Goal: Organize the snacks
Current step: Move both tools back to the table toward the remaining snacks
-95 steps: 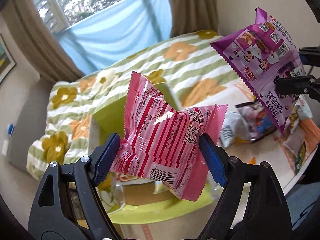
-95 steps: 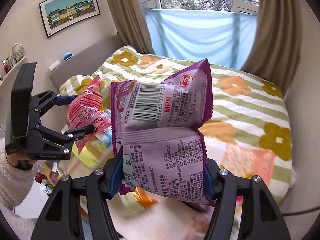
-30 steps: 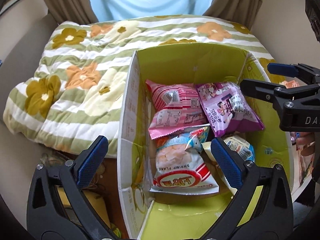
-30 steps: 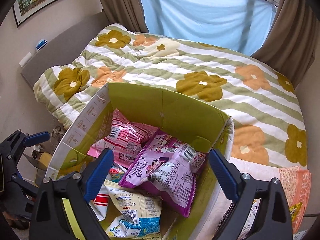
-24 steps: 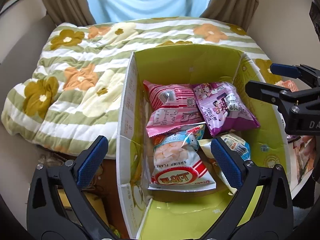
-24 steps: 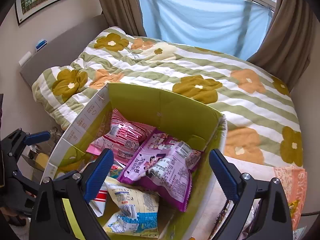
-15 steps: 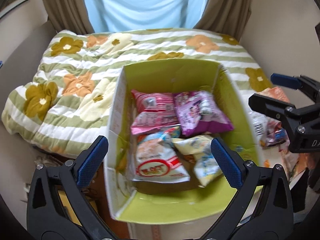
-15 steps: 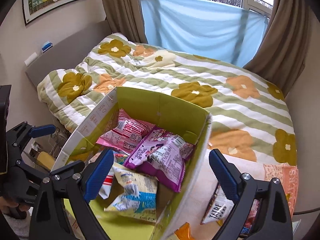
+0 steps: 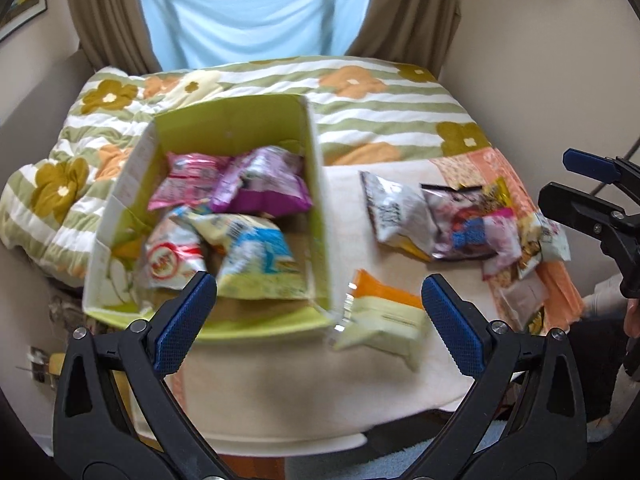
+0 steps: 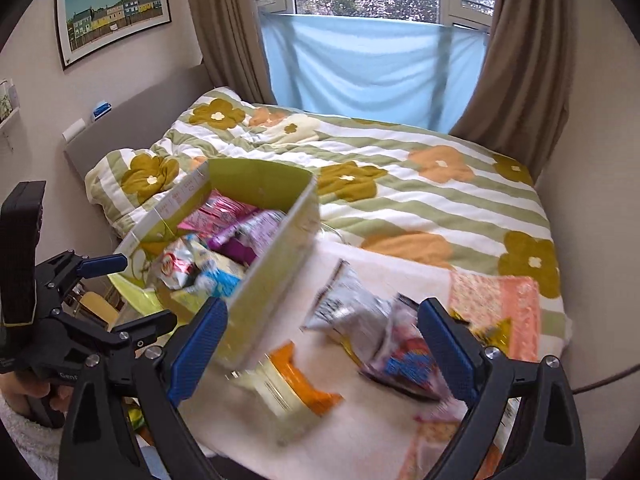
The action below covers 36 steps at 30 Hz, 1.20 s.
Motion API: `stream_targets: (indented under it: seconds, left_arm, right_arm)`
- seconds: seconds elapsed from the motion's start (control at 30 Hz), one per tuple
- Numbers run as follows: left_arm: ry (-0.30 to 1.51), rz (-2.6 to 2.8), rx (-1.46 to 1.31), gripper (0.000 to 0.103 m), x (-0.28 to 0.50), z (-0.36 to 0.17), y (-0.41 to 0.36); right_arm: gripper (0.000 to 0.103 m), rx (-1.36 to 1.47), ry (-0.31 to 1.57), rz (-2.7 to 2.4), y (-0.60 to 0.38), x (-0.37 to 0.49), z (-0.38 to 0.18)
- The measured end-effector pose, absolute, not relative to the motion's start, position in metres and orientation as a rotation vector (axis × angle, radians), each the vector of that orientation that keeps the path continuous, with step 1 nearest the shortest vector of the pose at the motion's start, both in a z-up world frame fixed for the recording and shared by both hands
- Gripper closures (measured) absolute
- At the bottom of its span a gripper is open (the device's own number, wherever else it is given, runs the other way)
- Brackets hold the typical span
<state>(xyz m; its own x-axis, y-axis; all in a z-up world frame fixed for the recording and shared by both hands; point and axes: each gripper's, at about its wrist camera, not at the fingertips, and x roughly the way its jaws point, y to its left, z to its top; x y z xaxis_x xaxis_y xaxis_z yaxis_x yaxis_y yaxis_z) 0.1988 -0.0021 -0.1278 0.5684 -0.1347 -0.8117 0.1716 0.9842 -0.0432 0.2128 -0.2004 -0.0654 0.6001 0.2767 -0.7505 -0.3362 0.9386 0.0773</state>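
1. While your left gripper (image 9: pixel 318 316) hangs with its jaws spread wide and nothing between them, the left wrist view shows the green box (image 9: pixel 318 200) as your landmark. Inside it lie a pink packet (image 9: pixel 182 180), a purple packet (image 9: pixel 262 184) beside it, and nearer you a red-and-white packet (image 9: pixel 172 254) and a blue-and-yellow packet (image 9: pixel 256 256).
2. Just right of the box's near corner, touching or nearly touching it, lies an orange-and-cream packet (image 9: pixel 380 316). Further right of the box sits a loose pile: a white-and-brown packet (image 9: pixel 396 212) and a dark glossy packet (image 9: pixel 464 224), overlapping.
3. Your right gripper (image 9: pixel 592 192) shows at the far right of that view, beyond the pile; from here you cannot tell whether it grips anything.
4. In the right wrist view, your right gripper (image 10: pixel 322 344) is released, jaws wide and empty, above the table (image 10: pixel 360 432) to the right of the box (image 10: pixel 280 256). The orange-and-cream packet (image 10: pixel 296 384) lies close against the box wall.
5. Risks, as I judge them: closing on that packet so near the wall could catch or shove the box. The overlapping pile may give you two packets at once. Slick puffed bags can squirt out of a hard pinch. Both views are blurred, so aim may be off.
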Motion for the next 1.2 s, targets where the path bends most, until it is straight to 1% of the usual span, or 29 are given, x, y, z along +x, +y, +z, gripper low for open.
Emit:
stream_targets:
  seconds: [0.2, 0.43, 0.57, 0.87, 1.07, 1.2]
  left_arm:
    - [0.980, -0.196, 0.136, 0.001, 0.169, -0.146, -0.070]
    - [1.027, -0.222, 0.291, 0.001, 0.169, -0.178, -0.114]
    - [1.054, -0.230, 0.350, 0.001, 0.179, -0.201, -0.123]
    - [1.101, -0.214, 0.467, 0.001, 0.205, -0.264, -0.128]
    - [1.111, -0.195, 0.518, 0.001, 0.213, -0.288, -0.131]
    - [1.149, -0.215, 0.489, 0.001, 0.220, -0.302, -0.133]
  right_arm:
    - [0.008, -0.060, 0.871, 0.304, -0.259, 0.175, -0.077]
    - [0.008, -0.013, 0.976, 0.244, -0.310, 0.141, -0.117]
    - [0.008, 0.020, 1.044, 0.209, -0.325, 0.126, -0.150]
    - [0.008, 0.003, 1.123, 0.181, -0.336, 0.106, -0.221]
    - [0.008, -0.059, 1.182, 0.208, -0.335, 0.112, -0.249]
    - [0.008, -0.104, 1.213, 0.231, -0.332, 0.115, -0.260]
